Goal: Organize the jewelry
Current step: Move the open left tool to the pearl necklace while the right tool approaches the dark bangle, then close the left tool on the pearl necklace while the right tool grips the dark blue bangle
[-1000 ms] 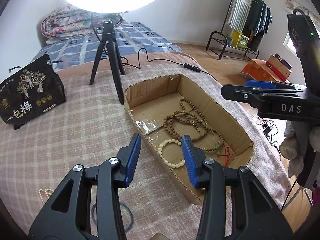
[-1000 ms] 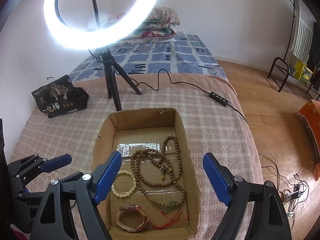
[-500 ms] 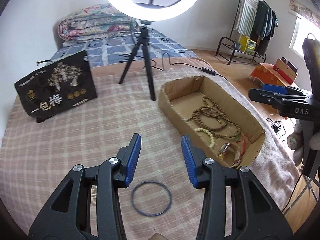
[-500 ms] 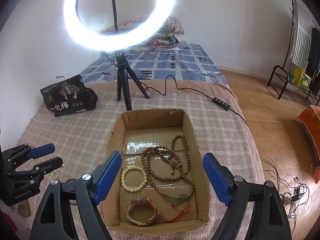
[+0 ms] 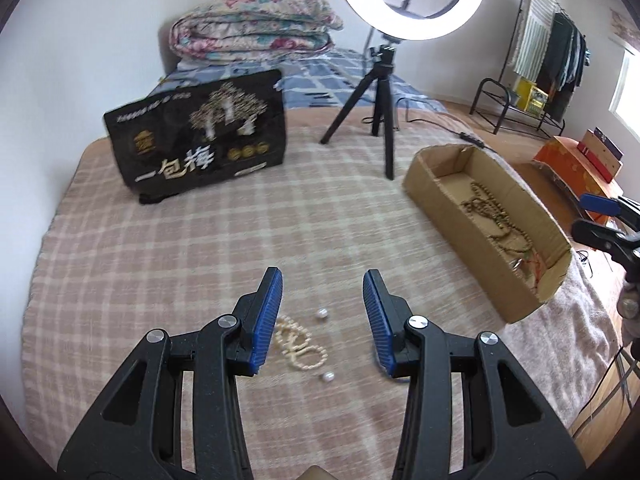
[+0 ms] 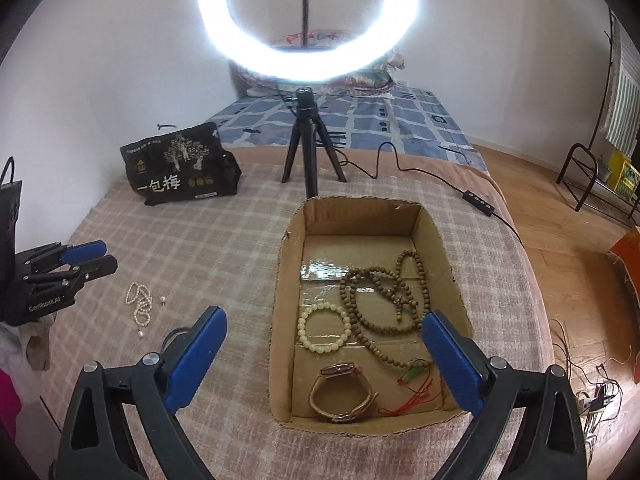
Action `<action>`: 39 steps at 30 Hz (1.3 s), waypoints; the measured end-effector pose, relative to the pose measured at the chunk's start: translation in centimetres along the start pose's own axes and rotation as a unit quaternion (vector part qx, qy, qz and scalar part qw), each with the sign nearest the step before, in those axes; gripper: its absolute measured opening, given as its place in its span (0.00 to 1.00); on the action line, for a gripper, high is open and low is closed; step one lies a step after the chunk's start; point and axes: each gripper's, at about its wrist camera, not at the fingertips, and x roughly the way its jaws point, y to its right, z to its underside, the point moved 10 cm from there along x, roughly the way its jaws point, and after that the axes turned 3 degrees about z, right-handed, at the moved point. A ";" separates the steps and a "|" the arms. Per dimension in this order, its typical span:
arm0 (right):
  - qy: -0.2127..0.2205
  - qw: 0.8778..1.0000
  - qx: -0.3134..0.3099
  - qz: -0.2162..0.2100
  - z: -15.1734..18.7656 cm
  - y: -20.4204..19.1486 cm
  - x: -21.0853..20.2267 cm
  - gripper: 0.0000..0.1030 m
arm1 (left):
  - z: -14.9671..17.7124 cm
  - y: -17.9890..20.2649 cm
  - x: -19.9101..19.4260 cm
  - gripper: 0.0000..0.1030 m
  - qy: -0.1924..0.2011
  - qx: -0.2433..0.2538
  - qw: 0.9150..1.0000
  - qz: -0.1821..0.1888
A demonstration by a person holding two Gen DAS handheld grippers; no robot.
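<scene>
A pearl necklace lies bunched on the plaid blanket, with two loose pearls beside it; it also shows in the right wrist view. My left gripper is open and empty, hovering just above the necklace. A cardboard box holds brown bead strands, a pale bead bracelet and a watch. My right gripper is wide open and empty above the box's near end. A thin dark blue ring peeks out behind my right gripper's left finger.
A ring light on a black tripod stands behind the box, its cable trailing right. A black printed bag stands at the far left. The blanket's right edge drops to the wooden floor.
My left gripper has swung left, away from the box and past the blue ring, to above the pearl necklace. My right gripper has risen and drawn back slightly over the box.
</scene>
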 end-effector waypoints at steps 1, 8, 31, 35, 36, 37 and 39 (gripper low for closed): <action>-0.001 1.000 -0.004 -0.009 0.3 -0.9 0.0 0.97 | 0.5 -0.8 0.1 0.41 -0.005 -0.008 1.000 -0.001; -0.007 0.999 -0.024 -0.046 2.8 -5.8 0.5 1.00 | 3.4 -4.5 0.6 0.56 -0.027 -0.048 0.998 -0.008; -0.065 0.993 -0.080 -0.054 8.5 -13.8 7.4 1.00 | 6.9 -4.5 5.5 0.64 -0.063 -0.053 0.997 0.002; -0.070 0.993 -0.080 -0.050 8.8 -14.0 8.2 1.00 | 6.8 -4.4 6.0 0.64 -0.064 -0.047 0.997 0.000; -0.072 0.993 -0.081 -0.049 8.8 -14.0 8.5 1.00 | 6.8 -4.2 6.1 0.64 -0.064 -0.045 0.997 0.000; -0.073 0.993 -0.081 -0.049 8.9 -14.1 8.6 1.00 | 6.7 -4.2 6.2 0.64 -0.063 -0.044 0.997 0.000; -0.076 0.993 -0.081 -0.047 9.0 -14.2 9.0 1.00 | 6.6 -4.1 6.5 0.64 -0.064 -0.037 0.997 -0.004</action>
